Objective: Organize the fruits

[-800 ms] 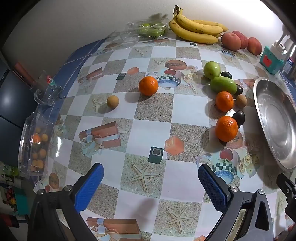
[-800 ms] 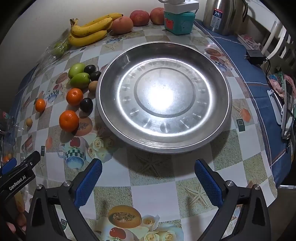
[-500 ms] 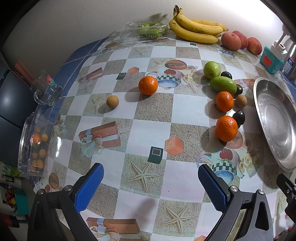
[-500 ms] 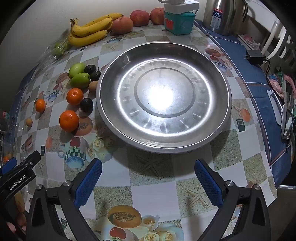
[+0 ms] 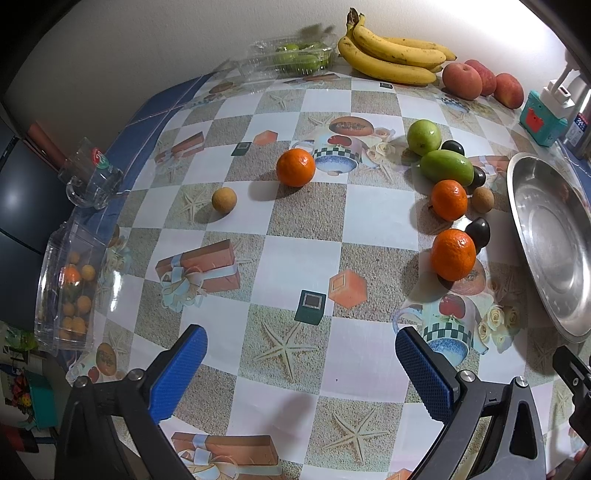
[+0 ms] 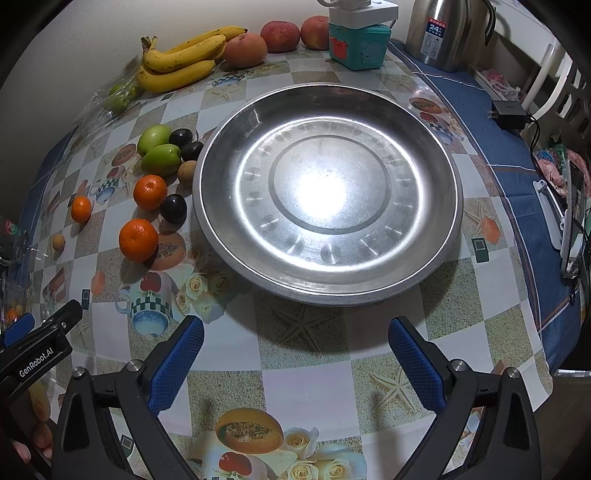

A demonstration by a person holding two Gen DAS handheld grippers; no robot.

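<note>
Both my tools hang spread wide and empty above the bench (image 5: 288,236). My left hand-held gripper (image 5: 301,369) looks over the loose fruit; the nearest orange (image 5: 453,254) lies ahead and to its right, just beside the steel dish (image 6: 328,192). My right hand-held gripper (image 6: 295,363) faces that empty dish squarely. The left is probably nearer the orange, though the fisheye distorts distance. The bananas (image 5: 391,55) lie well back, by the wall.

We take this for a home dining corner: a table under a glossy checked oilcloth (image 6: 306,373) printed with teacups and starfish, a steel electric kettle (image 6: 443,33) behind the wide round steel platter (image 6: 436,258), a white chair (image 6: 561,77) right of it.
</note>
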